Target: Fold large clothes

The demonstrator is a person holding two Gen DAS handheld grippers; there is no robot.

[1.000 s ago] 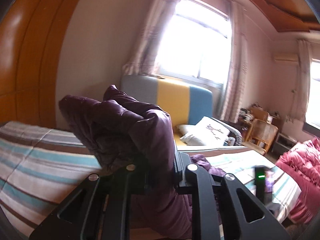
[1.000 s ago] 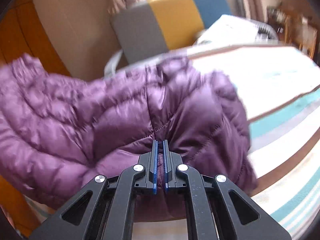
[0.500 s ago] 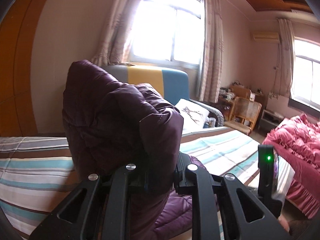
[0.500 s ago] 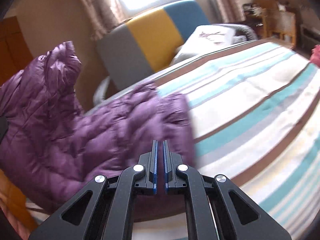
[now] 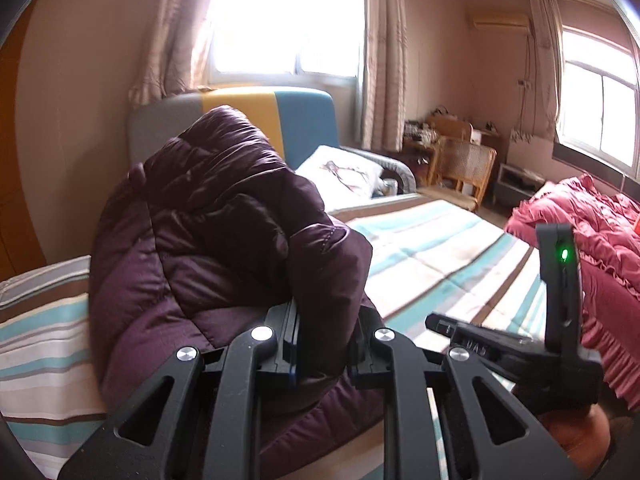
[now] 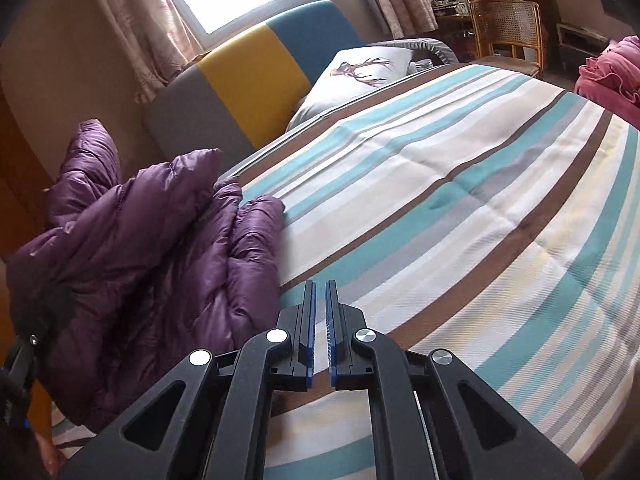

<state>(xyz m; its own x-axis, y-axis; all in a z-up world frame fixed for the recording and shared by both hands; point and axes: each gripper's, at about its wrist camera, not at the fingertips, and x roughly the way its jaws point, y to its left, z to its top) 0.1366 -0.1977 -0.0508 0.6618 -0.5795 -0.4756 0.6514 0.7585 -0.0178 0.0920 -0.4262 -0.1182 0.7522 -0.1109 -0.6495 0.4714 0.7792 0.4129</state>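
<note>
Left gripper [image 5: 326,344]: clamping a thick fold of the purple down jacket [image 5: 224,240], which is bunching up just ahead of it.
Right gripper [image 6: 320,320]: jaws closed on nothing — the jacket is lying to its left, striped bed [image 6: 460,208] ahead.
Step in hand: probably laying the jacket out flat.
Doing it well: keep the left grip firm, regrasp a free edge with the right — then spread before folding.

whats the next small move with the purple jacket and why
Probably lower the left gripper and lay its bunched fold of the purple puffer jacket flat on the striped bedspread. Its jaws are clamped on a thick wad held up above the bed, while the right gripper is shut and empty over bare bedspread beside the jacket, free to smooth it afterwards.
</note>
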